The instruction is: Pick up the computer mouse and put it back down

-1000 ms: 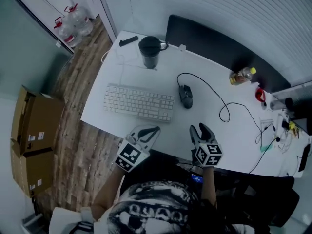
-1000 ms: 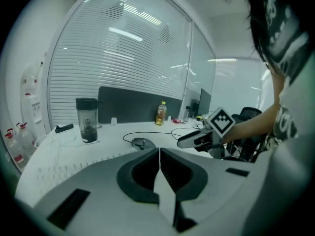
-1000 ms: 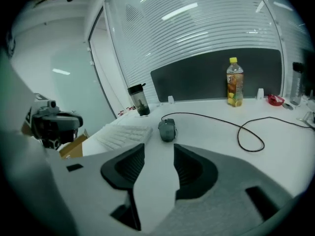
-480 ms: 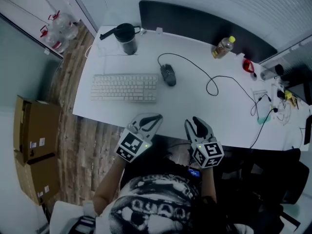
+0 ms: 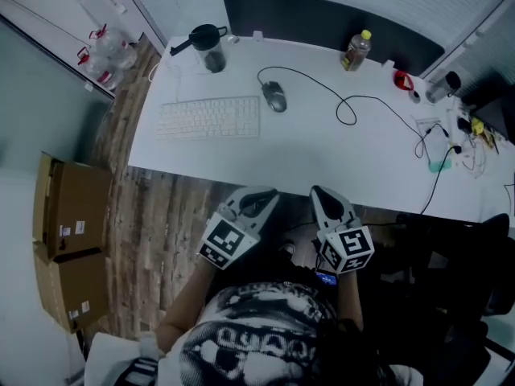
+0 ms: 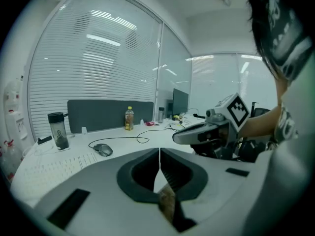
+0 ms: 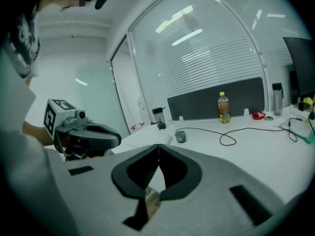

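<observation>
The computer mouse (image 5: 274, 97) lies flat on the white desk (image 5: 322, 163), just beside the right end of the keyboard (image 5: 209, 118), with its cable (image 5: 346, 111) looping away to the right. Both tools hang off the desk's near edge, in front of the person's body and well apart from the mouse. The left gripper (image 5: 268, 194) has its jaws pressed together with nothing between them. The right gripper (image 5: 319, 193) has just been closing and stands tip to tip, likewise empty. No grasp is in hand: judged from this, the mouse is either waiting to be fetched or already set back. If the pick-up is yet to come, one gripper must spread its jaws, reach across the bare desk and straddle the mouse's sides, minding the cable's slack
</observation>
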The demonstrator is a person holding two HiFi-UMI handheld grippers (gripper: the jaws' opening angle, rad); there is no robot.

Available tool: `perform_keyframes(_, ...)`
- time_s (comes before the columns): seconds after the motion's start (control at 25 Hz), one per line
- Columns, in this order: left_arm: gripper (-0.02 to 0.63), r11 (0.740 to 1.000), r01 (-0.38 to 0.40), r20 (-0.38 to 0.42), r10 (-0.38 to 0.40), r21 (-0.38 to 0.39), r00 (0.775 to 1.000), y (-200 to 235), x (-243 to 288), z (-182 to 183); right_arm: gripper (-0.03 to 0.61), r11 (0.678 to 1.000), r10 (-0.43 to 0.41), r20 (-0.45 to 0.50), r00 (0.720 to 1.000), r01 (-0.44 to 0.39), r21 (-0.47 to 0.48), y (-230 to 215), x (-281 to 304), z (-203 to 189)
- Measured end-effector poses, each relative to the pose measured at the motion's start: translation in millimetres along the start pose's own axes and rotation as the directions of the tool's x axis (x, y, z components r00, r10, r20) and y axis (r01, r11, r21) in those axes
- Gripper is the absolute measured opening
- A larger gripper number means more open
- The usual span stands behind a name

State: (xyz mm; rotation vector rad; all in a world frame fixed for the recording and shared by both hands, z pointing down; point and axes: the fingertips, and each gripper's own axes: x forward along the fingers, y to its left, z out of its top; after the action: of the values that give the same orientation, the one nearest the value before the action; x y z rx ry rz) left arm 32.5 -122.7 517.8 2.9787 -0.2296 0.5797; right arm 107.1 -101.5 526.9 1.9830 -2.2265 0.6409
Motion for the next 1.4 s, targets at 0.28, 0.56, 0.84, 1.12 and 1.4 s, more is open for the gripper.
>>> perform_keyframes(0.28, 0.005, 1.0, -0.028, 0.019, 0.028, 0.014, 0.999, -56, -36, -6, -0.002, 0.998, 0.056, 0.021, 0.998, -0.055, -0.028, 41, -46, -16)
perform_keyframes(0.56, 0.005, 0.998, -0.046, 0.024, 0.045, 0.043, 0.999, -92, -65, -15, -0.005, 0.994, 0.078, 0.038, 0.996, -0.075, -0.076, 68, -73, -30)
perform_keyframes(0.84, 0.005, 0.997, -0.059, 0.041, 0.056, 0.055, 0.998, -115, -79, -16, -0.005, 0.99, 0.095, 0.048, 0.994, -0.089, -0.114, 82, -93, -32)
perform_keyframes(1.12, 0.005, 0.996, -0.057, 0.077, 0.052, 0.069, 0.996, -128, -81, -9, -0.005, 0.985, 0.095, 0.053, 0.994, -0.086, -0.147, 85, -107, -33)
perform_keyframes(1.4, 0.005, 0.996, -0.044, 0.087, 0.037, 0.078, 0.996, -139, -75, -4, -0.005, 0.986, 0.077, 0.058, 0.995, -0.067, -0.15, 77, -121, -33)
